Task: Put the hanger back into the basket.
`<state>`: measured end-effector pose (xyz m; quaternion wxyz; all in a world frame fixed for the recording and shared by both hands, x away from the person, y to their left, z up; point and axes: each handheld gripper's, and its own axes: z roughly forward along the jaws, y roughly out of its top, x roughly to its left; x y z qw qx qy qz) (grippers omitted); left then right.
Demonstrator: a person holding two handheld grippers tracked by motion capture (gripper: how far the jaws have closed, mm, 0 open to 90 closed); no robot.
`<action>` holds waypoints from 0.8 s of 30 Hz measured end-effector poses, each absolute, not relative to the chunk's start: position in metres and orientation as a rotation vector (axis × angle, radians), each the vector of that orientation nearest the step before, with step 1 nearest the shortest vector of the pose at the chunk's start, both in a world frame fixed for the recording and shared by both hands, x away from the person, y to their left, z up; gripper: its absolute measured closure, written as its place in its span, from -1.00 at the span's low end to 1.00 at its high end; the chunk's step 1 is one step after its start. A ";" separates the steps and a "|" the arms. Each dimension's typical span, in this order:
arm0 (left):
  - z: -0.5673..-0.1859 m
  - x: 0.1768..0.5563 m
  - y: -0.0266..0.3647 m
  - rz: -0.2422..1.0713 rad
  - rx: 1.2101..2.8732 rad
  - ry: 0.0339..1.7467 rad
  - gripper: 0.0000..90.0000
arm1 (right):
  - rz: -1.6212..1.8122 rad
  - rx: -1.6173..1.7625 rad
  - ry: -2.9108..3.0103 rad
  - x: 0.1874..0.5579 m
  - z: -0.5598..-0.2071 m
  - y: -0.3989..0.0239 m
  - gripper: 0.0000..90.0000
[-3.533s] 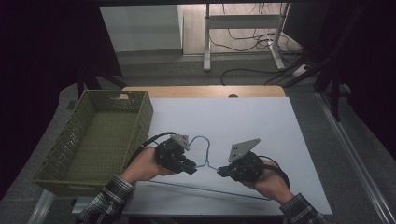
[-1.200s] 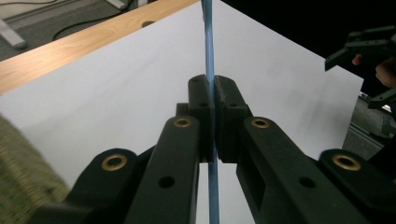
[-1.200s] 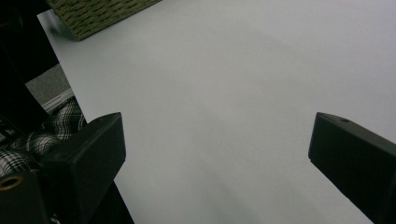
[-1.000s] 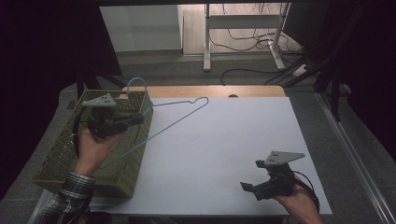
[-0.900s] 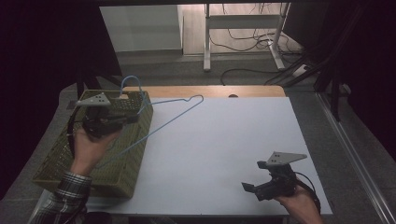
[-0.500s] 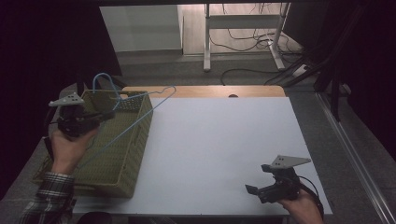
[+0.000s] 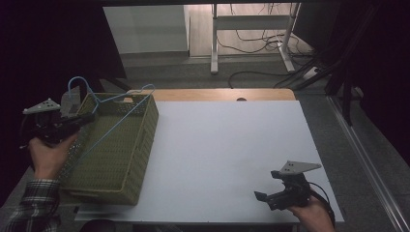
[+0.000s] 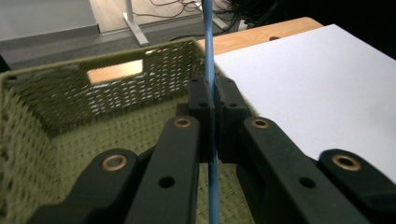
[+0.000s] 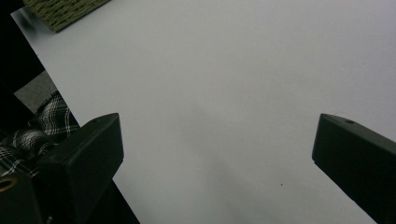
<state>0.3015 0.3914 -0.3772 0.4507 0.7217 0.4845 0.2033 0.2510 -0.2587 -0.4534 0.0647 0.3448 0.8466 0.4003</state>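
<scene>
Wire of a light blue hanger (image 7: 113, 126) sits pinched between the closed jaws of the left hand-held gripper (image 7: 83, 119), seen plainly in the left gripper view, where the thin blue line (image 8: 208, 56) runs straight up between the two black jaws. The hanger hangs over the green woven basket (image 7: 140, 145), its hook near the far rim at about 12 o'clock of the basket. The basket stands at the 9 o'clock edge of the white worktop (image 7: 227, 145). The right hand-held gripper (image 7: 261, 196) rests at about 5 o'clock on the worktop, jaws spread wide apart and gripping nothing. A plaid sleeve (image 9: 28, 133) shows in the right gripper view.
</scene>
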 end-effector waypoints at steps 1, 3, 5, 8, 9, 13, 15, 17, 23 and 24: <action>-0.379 0.301 0.394 0.505 1.784 1.200 0.94 | 1.207 1.041 2.555 0.251 -0.453 -0.259 -0.96; -0.384 0.300 0.399 0.501 1.778 1.208 0.94 | 1.208 1.042 2.556 0.251 -0.454 -0.259 -0.96; -0.389 0.298 0.404 0.503 1.776 1.214 0.94 | 1.206 1.041 2.556 0.251 -0.454 -0.259 -0.97; -0.397 0.296 0.409 0.498 1.776 1.210 0.94 | 1.203 1.042 2.559 0.252 -0.455 -0.259 -0.96; -0.400 0.296 0.410 0.496 1.778 1.214 0.94 | 1.199 1.038 2.562 0.252 -0.455 -0.258 -0.96; -0.409 0.297 0.412 0.482 1.783 1.220 0.94 | 1.191 1.038 2.566 0.251 -0.455 -0.258 -0.96; -0.414 0.297 0.412 0.474 1.788 1.228 0.94 | 1.189 1.039 2.568 0.252 -0.455 -0.258 -0.96; -0.419 0.299 0.412 0.466 1.796 1.239 0.94 | 1.187 1.037 2.570 0.252 -0.455 -0.258 -0.96; -0.432 0.304 0.415 0.455 1.808 1.271 0.94 | 1.175 1.032 2.584 0.252 -0.457 -0.257 -0.96; -0.436 0.306 0.417 0.436 1.809 1.278 0.94 | 1.172 1.033 2.587 0.252 -0.458 -0.257 -0.97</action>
